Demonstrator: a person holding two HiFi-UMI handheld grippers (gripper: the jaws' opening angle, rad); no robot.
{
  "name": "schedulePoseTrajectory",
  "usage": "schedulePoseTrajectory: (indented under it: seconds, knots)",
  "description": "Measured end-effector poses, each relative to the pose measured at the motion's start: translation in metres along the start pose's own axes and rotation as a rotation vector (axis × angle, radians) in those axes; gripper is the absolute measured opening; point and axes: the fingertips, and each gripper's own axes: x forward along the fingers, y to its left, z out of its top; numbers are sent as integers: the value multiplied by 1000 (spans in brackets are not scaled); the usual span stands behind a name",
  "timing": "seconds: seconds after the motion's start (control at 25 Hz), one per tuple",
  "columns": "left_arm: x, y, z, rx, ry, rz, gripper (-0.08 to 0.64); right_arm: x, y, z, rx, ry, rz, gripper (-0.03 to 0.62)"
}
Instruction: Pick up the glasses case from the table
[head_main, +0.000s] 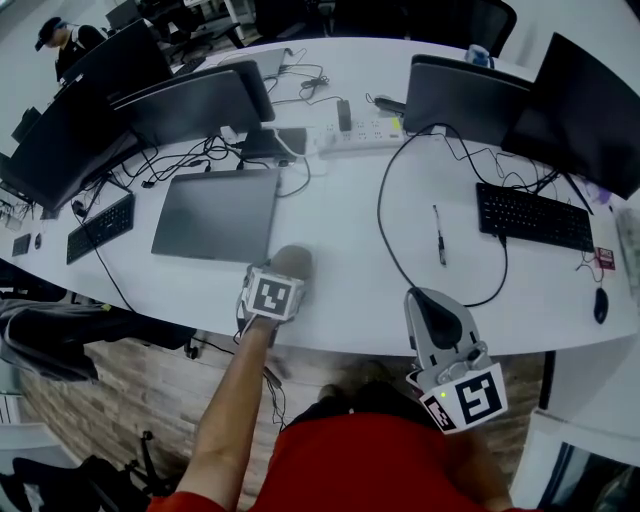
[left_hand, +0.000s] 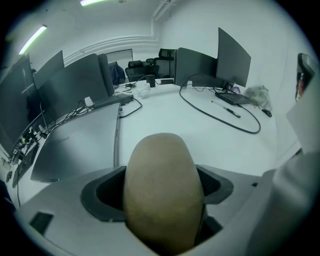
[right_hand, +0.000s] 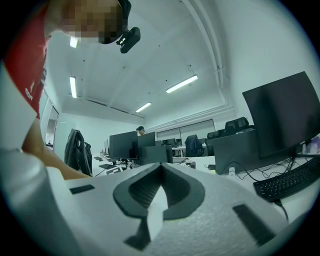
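Note:
The glasses case (head_main: 296, 260) is a tan, rounded oval lying at the near edge of the white table (head_main: 350, 280). My left gripper (head_main: 283, 275) reaches down over it from the table's edge. In the left gripper view the case (left_hand: 162, 185) fills the gap between the two dark pads (left_hand: 107, 192), and the jaws stand wide around it without pressing on it. My right gripper (head_main: 427, 298) hangs at the table's front edge to the right, pointing level. Its dark pads (right_hand: 142, 190) meet at the tip with nothing between them.
A closed grey laptop (head_main: 218, 213) lies just beyond the case. A black cable (head_main: 385, 235) loops across the middle, with a pen (head_main: 438, 235) and a keyboard (head_main: 533, 215) to the right. Monitors (head_main: 200, 105) and a power strip (head_main: 360, 133) line the back.

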Motion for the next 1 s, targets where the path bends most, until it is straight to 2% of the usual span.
schedulePoseTrajectory:
  seconds: [0.36, 0.48, 0.76, 1.0]
  knots:
    - [2, 2, -4, -13, 8, -7, 383, -4, -2, -2, 16, -8, 8, 5]
    - [-6, 2, -4, -25, -17, 10, 383, -4, 1, 2, 7, -16, 19, 4]
    - [-66, -8, 30, -126, -232, -21, 383, 2, 3, 10, 2, -33, 27, 4]
    - [-146, -21, 58, -196, -477, -41, 383, 5, 9, 21, 0, -58, 35, 5]
